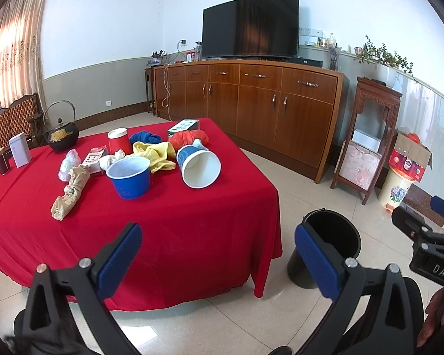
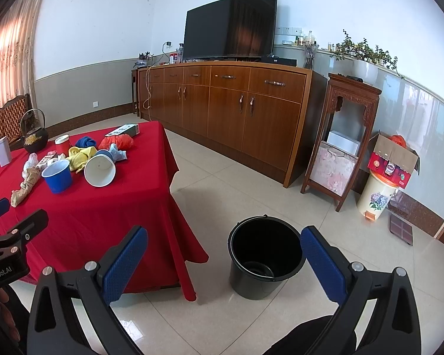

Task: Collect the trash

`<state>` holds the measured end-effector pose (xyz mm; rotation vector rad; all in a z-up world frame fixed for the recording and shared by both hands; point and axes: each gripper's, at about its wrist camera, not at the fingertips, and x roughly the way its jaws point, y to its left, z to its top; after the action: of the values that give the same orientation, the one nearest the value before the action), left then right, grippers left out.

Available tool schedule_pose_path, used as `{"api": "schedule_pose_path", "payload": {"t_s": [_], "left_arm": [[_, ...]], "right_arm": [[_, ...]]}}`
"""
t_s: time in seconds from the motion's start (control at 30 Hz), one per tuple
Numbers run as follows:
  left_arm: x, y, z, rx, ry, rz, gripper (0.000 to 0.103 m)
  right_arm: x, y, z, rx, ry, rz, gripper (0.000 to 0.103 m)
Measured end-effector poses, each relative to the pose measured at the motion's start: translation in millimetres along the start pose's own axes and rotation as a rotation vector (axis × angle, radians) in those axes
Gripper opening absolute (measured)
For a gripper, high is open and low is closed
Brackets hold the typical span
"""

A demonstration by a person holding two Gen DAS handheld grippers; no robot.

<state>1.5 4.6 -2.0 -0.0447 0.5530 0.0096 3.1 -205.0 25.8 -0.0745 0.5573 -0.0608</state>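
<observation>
Nearest: left gripper [image 1: 219, 254] gaping wide, blue pads bare, nothing held, hanging over the near edge of the table [image 1: 192, 236]. Right gripper [image 2: 224, 259] equally wide apart and empty, above tiled floor [image 2: 222, 177], with the black bucket [image 2: 265, 256] just beyond, standing upright beside the table's corner. "DAS" legible on the right gripper body in the left view; "GenRobot.AI", partly cut, on the left gripper body in the right view.

On the red cloth, clustered mid-table: two blue paper cups, one upright [image 1: 129, 177], one tipped over [image 1: 199, 165] with its mouth facing the camera; one red cup [image 1: 119, 141]; one twisted brown paper [image 1: 69, 195]; one crumpled clear wrapper [image 1: 69, 164]; white tissue [image 1: 111, 159]; yellow cloth [image 1: 155, 153]; blue cloth [image 1: 145, 136]; red plastic bag [image 1: 189, 137]; one flat box [image 1: 184, 125].

Further left: black kettle [image 1: 60, 136], white tin [image 1: 20, 149].

Beyond: long wooden cabinet [image 1: 251, 103] carrying one dark television [image 1: 250, 25], carved stand [image 1: 370, 136], flowered bin [image 1: 395, 189] under a cardboard carton [image 1: 411, 156], curtains [image 1: 11, 44].
</observation>
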Motion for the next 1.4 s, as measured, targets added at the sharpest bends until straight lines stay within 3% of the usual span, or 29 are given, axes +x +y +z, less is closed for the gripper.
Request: {"api": "schedule_pose_path", "payload": {"t_s": [1.17,1.4], "left_arm": [[-3,-5,-9,-0.002,0.004,-0.006,0.103],[-3,0,-4,-0.014,0.013,0.001,0.103]], "right_arm": [[1,0,-5,0.001,0.007,0.012,0.103],[7,5,-4,0.004,0.023,0.078,0.103]]}}
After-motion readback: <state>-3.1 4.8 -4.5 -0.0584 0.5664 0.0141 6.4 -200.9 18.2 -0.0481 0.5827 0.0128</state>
